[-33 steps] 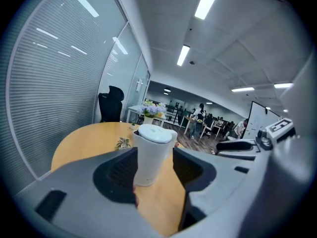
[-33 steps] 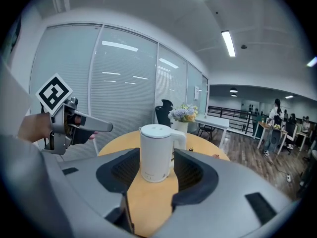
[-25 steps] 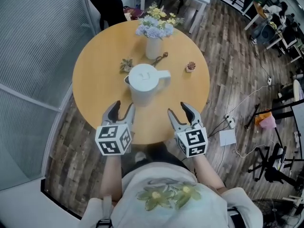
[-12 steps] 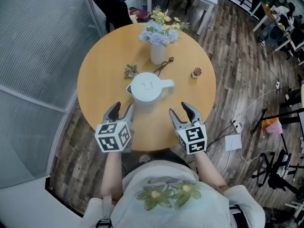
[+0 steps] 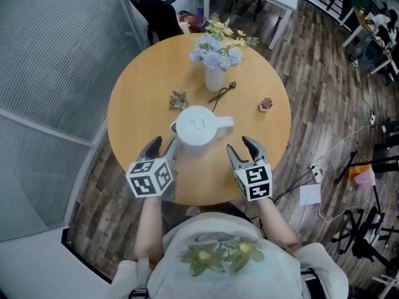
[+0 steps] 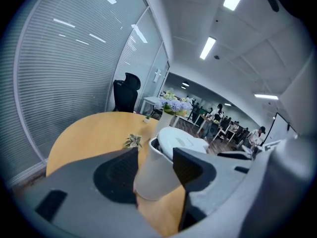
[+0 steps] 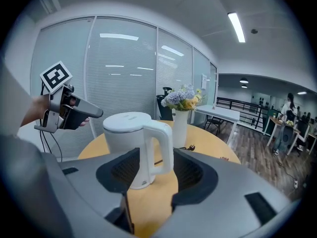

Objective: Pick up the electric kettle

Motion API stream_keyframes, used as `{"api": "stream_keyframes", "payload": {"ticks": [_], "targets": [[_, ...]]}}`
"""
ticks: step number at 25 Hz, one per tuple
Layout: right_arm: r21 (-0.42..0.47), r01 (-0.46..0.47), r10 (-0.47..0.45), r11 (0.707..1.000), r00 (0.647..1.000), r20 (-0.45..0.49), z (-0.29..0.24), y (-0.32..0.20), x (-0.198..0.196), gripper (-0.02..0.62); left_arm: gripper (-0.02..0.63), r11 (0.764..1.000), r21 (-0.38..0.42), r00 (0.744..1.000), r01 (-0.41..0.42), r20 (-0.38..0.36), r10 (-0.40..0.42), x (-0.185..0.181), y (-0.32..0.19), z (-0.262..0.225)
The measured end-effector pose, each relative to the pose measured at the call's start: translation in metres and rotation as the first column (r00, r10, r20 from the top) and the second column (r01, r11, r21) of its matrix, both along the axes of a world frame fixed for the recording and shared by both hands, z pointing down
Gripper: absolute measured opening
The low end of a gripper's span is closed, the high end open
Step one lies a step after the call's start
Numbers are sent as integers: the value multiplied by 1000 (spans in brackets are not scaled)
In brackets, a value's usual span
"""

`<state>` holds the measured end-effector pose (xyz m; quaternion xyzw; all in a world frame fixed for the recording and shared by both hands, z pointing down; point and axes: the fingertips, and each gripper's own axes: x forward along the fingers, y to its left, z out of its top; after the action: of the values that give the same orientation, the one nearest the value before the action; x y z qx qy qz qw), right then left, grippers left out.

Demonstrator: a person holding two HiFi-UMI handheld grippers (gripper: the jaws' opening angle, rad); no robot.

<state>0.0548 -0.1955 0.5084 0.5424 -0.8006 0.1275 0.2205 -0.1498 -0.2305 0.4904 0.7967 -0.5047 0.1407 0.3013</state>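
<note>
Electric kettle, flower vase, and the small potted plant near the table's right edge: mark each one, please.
electric kettle (image 5: pixel 197 127), head view, centre of its white lid.
flower vase (image 5: pixel 214 80), head view, white body below the blooms.
small potted plant (image 5: pixel 266 104), head view, top of the plant.

One kettle, one vase, two small plants

- Bright, even office light from ceiling strips; shadows are soft and faint.
- Both gripper views are fisheye: black corners, and blinds bowing toward the edges.
- Left claw: its jaws, close to the lens, look soft, and the kettle just ahead is slightly blurred.
- Ahead of the right claw the kettle is sharp, with a mild sheen.
- Head view is clear, the table evenly lit.
</note>
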Motion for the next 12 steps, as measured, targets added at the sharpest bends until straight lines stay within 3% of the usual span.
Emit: {"api": "stream_keyframes", "payload": {"ticks": [12], "targets": [[-22,40,-40,999,999,4,12,-33,1,215,198,994,-73,991,76,-108,-84,-1,-31,9]]}}
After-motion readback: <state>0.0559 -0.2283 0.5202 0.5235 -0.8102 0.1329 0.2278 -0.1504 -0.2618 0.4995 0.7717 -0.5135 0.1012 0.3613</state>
